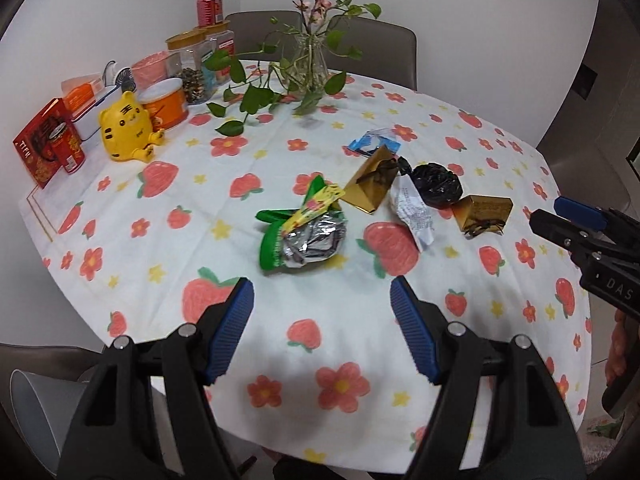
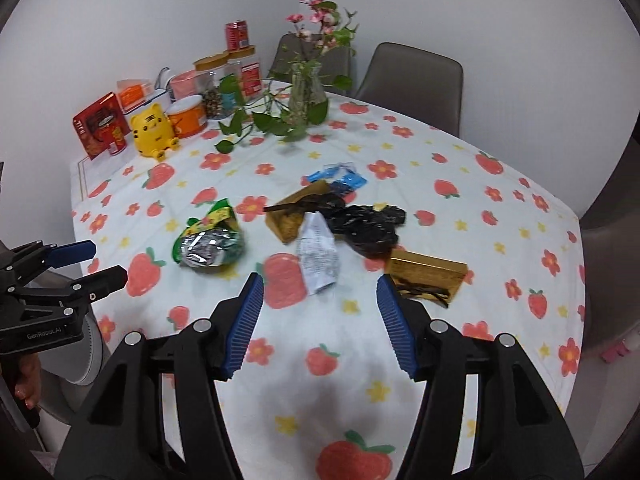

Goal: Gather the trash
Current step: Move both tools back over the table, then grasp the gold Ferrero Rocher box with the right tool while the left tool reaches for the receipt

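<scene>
Print on the white wrapper (image 1: 414, 212) is blurred. A pale bin (image 1: 34, 412) at the table's near left edge is largely cut off. Trash lies mid-table: green foil bag (image 1: 300, 236), gold boxes (image 1: 370, 188), black bag (image 1: 436, 184), blue wrapper (image 1: 374, 142). Jars, a yellow tiger (image 1: 126, 126) and a vase (image 1: 310, 66) stand behind. Left gripper (image 1: 322, 320) and right gripper (image 2: 320, 316) hover apart, jaws wide, empty. Floral tablecloth (image 1: 160, 240); grey chairs (image 2: 412, 80).

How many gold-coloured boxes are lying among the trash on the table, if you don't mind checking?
2. One gold box lies in the middle of the pile, left of the black bag; the other gold box lies nearest the right gripper. More could be hidden beneath the bag.
</scene>
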Tool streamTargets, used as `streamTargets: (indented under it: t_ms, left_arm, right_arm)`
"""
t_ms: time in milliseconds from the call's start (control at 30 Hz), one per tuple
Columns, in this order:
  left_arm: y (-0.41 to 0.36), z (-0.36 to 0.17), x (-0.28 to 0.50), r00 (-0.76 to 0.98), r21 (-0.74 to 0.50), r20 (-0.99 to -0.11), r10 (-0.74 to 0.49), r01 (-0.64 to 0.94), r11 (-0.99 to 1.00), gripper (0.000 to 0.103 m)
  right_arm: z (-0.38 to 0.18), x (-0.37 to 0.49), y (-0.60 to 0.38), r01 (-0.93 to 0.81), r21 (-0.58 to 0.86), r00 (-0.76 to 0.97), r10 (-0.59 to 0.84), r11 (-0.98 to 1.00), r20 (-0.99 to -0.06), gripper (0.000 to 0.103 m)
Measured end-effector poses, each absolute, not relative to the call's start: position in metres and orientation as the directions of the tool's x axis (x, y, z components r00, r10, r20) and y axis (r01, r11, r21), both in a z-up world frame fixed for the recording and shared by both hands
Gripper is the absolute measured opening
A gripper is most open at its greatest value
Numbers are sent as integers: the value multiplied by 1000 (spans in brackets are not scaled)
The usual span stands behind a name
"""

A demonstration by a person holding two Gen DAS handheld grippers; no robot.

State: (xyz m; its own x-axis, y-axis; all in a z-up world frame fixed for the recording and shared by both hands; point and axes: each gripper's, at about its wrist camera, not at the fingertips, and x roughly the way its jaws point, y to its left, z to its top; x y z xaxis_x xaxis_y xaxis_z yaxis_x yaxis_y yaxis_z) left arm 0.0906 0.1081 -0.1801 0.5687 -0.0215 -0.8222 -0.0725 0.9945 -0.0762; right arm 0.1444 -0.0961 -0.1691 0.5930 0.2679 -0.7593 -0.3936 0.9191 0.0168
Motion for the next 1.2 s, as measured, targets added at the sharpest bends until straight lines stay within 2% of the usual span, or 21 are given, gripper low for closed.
streamTargets:
  t_ms: [333,533,900,1200]
  left_arm:
    - [53,-198,144,511,-86,-853,-105,61,994,71]
    - [30,-216,172,483,-97,-864,-142,117,988,71]
    - [17,-243,196,441,-93,-886,-142,131,987,71]
    - [16,-262,214,418,-113,-897,-144,97,989,71]
  right_arm:
    - [-198,178,-145,-310,38,584,222,950,-781,60]
    - [-214,208,-141,-381,5,577,242,925,-780,60]
    - [-251,258,-135,-485,-39,542,266,874,-798,60]
    - [-280,267,-133,-519,-53,498,251,853,-830,61]
